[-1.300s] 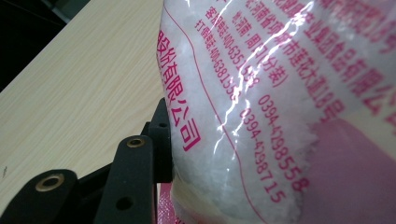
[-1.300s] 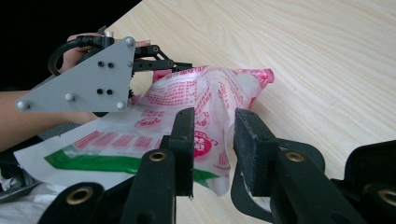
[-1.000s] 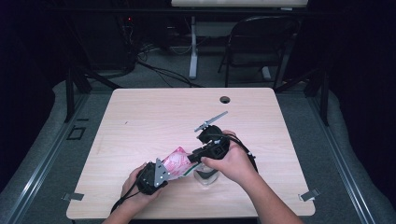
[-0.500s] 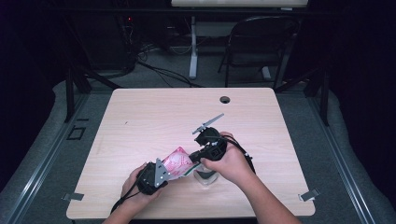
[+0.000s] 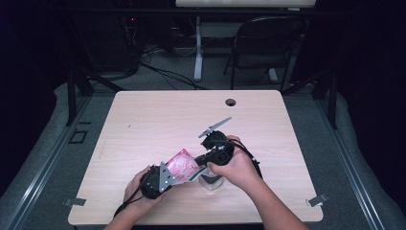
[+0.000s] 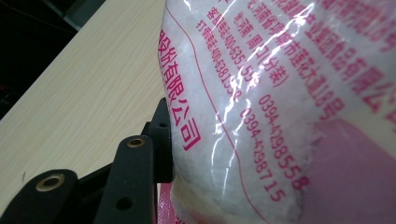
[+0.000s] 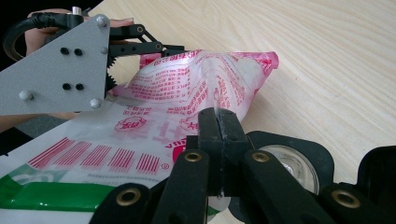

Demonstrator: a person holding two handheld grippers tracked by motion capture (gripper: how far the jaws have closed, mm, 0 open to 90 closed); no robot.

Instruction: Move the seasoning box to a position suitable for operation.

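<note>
A plastic pouch (image 5: 182, 166) printed in pink and red, with a green and white band at one end, is held above the near middle of the wooden table (image 5: 143, 124), caught between both grippers. The left gripper (image 5: 155, 181), in the person's left hand (image 5: 136, 189) near the table's front edge, grips the pouch from the left; in the left gripper view one black jaw presses against the pouch's side (image 6: 280, 102), whose clear film shows a white granular or powdery filling packed inside, with red Chinese print and phone numbers across it; the other jaw is hidden behind the bag. The right gripper (image 7: 218, 122), held in the right hand (image 5: 239, 167), has its jaws closed flat together, pinching the film of the pouch near its printed end, where red barcode stripes and the green band show. In that view the pouch (image 7: 196, 88) bulges at the far end, where the filling sits, and lies slack and flatter toward the pinched end. Just beneath the right gripper stands a small clear glass vessel (image 7: 289, 163), seen from above with its round rim inside a black surround; I cannot tell whether anything is in it. In the high view the same glass (image 5: 210, 181) stands on the table under the right hand, just beside the pouch's lower end.
</note>
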